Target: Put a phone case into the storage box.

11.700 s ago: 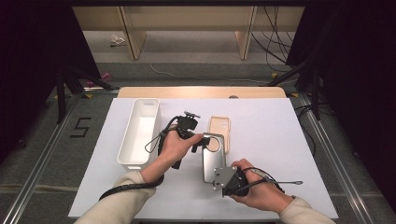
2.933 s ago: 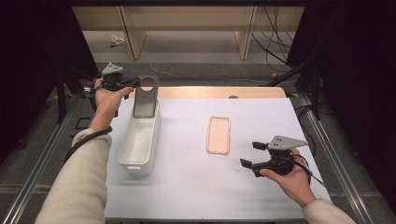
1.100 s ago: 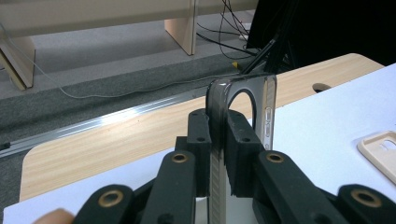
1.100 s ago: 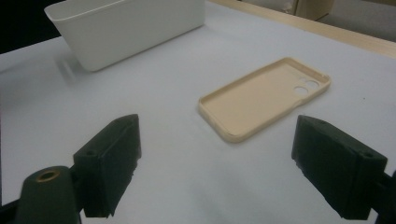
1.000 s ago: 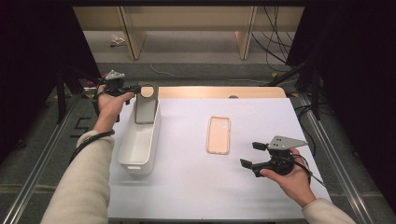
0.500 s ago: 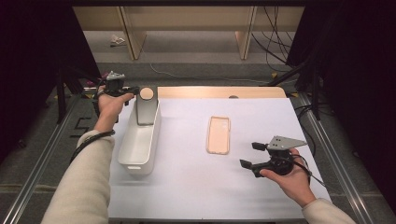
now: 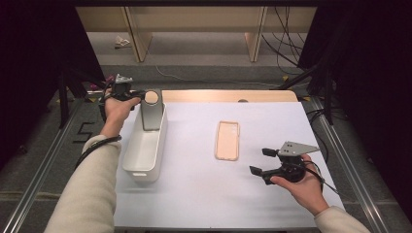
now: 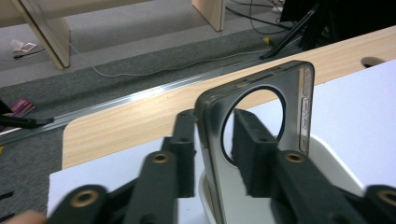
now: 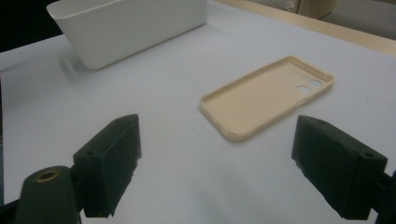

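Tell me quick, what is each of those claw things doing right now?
Left gripper: jaws just opening, loose around the grey phone case standing in the white bin.
Right gripper: open, holding nothing.

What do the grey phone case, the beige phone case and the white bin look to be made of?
Grey phone case: probably hard plastic or metal-look, with a glossy sheen along its edge. Beige phone case: likely soft matte plastic or silicone, with no glare and rounded edges. White bin: apparently moulded plastic, smooth with a satin finish, thin even walls and rounded corners.
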`<state>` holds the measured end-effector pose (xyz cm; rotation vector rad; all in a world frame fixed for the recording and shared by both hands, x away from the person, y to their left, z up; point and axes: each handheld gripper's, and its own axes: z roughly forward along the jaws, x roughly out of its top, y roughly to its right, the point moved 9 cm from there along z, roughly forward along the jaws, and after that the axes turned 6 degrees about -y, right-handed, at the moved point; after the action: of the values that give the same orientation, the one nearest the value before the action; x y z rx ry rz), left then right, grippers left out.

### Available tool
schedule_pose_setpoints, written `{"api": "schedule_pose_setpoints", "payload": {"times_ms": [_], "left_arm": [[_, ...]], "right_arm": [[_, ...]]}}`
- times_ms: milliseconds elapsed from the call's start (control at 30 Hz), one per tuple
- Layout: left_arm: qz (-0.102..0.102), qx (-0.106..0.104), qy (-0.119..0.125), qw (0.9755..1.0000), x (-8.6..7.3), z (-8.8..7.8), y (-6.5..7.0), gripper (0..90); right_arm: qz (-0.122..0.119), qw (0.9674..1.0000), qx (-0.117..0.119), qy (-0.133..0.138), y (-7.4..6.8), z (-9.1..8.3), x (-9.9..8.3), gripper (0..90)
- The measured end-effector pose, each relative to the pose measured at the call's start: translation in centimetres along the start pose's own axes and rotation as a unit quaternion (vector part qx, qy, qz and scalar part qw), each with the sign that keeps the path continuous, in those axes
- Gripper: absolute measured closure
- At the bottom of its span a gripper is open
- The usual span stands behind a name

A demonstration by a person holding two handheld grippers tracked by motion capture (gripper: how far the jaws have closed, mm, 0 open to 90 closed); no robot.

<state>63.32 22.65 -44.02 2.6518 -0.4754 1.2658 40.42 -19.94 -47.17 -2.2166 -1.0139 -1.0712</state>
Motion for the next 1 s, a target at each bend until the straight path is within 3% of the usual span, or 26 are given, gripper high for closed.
{"api": "schedule_pose_setpoints", "payload": {"times_ms": [200, 433, 667, 800, 900, 1000], "left_arm": [[-0.02, 0.009, -0.009, 0.9997, -0.1, 0.0, -0.3, 50.6], [-0.027, 0.021, -0.022, 0.9992, -0.7, -0.2, -0.5, 21.4], [-0.02, 0.012, -0.026, 0.9994, -1.4, -1.7, 0.2, 12.9], [-0.015, 0.019, -0.016, 0.9996, -1.6, -3.0, 0.4, 0.9], [-0.011, 0.021, -0.004, 0.9997, -1.8, -4.4, 1.0, 0.0], [-0.002, 0.01, 0.01, 0.9999, -2.0, -5.8, 2.1, 0.0]], "right_arm": [[0.0, 1.0, 0.0, 0.0, 0.0, 0.0, 0.0, 16.6], [-0.001, 1.0, -0.001, 0.0, 0.0, 0.0, 0.0, 16.6], [0.001, 1.0, -0.001, -0.002, 0.1, 0.1, 0.0, 16.4], [0.002, 1.0, -0.003, -0.004, 0.1, 0.1, -0.1, 16.4], [0.001, 1.0, -0.004, -0.003, 0.1, 0.1, 0.0, 16.4], [0.002, 1.0, -0.005, -0.003, 0.2, 0.1, 0.0, 16.4]]}}
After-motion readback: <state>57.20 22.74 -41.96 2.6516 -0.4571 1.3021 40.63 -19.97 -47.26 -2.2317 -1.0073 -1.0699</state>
